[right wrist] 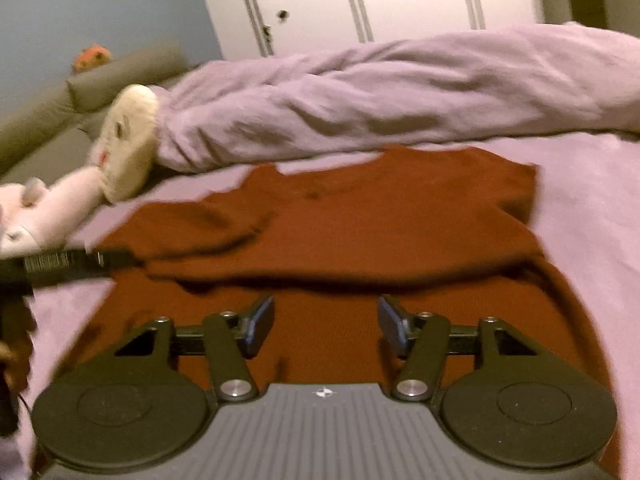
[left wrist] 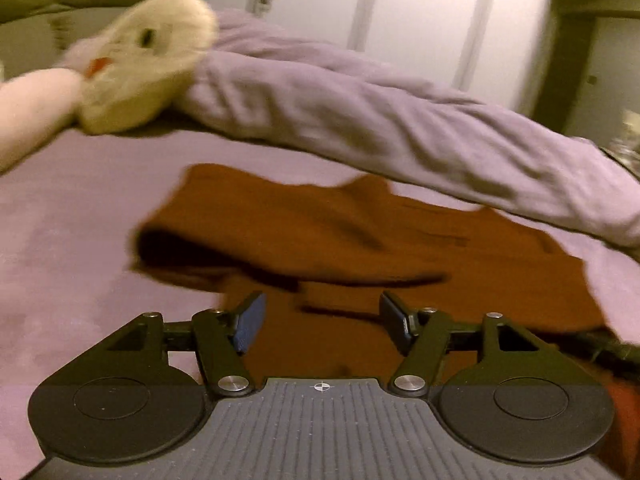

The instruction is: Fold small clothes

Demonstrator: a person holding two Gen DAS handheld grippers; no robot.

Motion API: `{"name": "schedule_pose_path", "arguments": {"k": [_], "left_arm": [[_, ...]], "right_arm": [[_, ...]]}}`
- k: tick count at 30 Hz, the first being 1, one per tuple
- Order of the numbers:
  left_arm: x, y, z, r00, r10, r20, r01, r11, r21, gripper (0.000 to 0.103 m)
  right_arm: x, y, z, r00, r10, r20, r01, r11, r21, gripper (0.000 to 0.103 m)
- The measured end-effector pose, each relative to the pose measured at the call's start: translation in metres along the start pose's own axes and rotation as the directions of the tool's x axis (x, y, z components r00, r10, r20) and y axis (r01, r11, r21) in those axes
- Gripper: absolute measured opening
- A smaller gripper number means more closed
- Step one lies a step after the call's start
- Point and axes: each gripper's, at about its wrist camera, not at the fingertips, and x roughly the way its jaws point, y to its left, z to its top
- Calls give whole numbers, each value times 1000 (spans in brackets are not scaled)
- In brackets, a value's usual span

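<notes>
A small rust-brown garment (left wrist: 320,232) lies on a lilac bed sheet (left wrist: 80,220), its far part folded over toward me into a thicker layer. It fills the middle of the right wrist view (right wrist: 360,220) too. My left gripper (left wrist: 322,320) is open and empty, low over the near part of the garment. My right gripper (right wrist: 326,322) is open and empty, also just above the garment's near part. The left gripper's black body (right wrist: 60,264) shows at the left edge of the right wrist view.
A bunched lilac duvet (left wrist: 380,120) lies across the bed behind the garment. A cream and pink plush toy (left wrist: 140,64) rests at the far left. White wardrobe doors (right wrist: 360,0) stand behind the bed. A grey bolster (right wrist: 100,80) lies at the far left.
</notes>
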Motion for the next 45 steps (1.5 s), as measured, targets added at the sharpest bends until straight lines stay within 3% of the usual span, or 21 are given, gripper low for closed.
{"name": "schedule_pose_path", "arguments": {"k": [4, 11, 18, 19, 21, 22, 28, 30, 32, 35, 40, 45], "left_arm": [[11, 27, 4, 993, 108, -54, -110, 993, -40, 70], [16, 54, 3, 974, 218, -68, -222, 973, -57, 71], [16, 76, -6, 972, 214, -101, -225, 969, -106, 72], [16, 77, -7, 972, 213, -99, -223, 969, -103, 72], [16, 77, -7, 972, 213, -100, -223, 970, -97, 72], [16, 77, -7, 971, 217, -101, -226, 969, -96, 72], [16, 82, -2, 966, 235, -106, -247, 961, -122, 72], [16, 81, -2, 966, 235, -107, -247, 962, -117, 72], [15, 78, 0, 968, 226, -107, -237, 966, -104, 72], [16, 70, 1, 974, 202, -103, -212, 973, -92, 72], [21, 52, 7, 978, 183, -104, -190, 980, -55, 74], [32, 43, 10, 972, 188, -139, -195, 980, -41, 75]], "right_arm": [[38, 16, 28, 994, 107, -14, -106, 991, 78, 46], [109, 38, 47, 982, 164, -90, -145, 972, 186, 35], [148, 27, 43, 974, 201, -108, -141, 903, 407, 31], [152, 27, 42, 974, 202, -107, -142, 902, 407, 28], [160, 29, 44, 974, 188, -124, -125, 910, 395, 8], [162, 29, 45, 973, 188, -136, -122, 914, 388, 7], [120, 29, 57, 996, 85, -13, -79, 965, 252, 6], [97, 21, 58, 1000, 3, 31, -9, 981, 191, 6], [74, 12, 56, 991, -112, 77, 100, 985, 142, 6], [49, -6, 51, 956, -269, 118, 258, 961, 97, 6], [49, -57, 42, 982, -187, -11, 182, 939, 290, 15], [64, -85, 36, 998, -57, -17, 58, 872, 486, 16]]}}
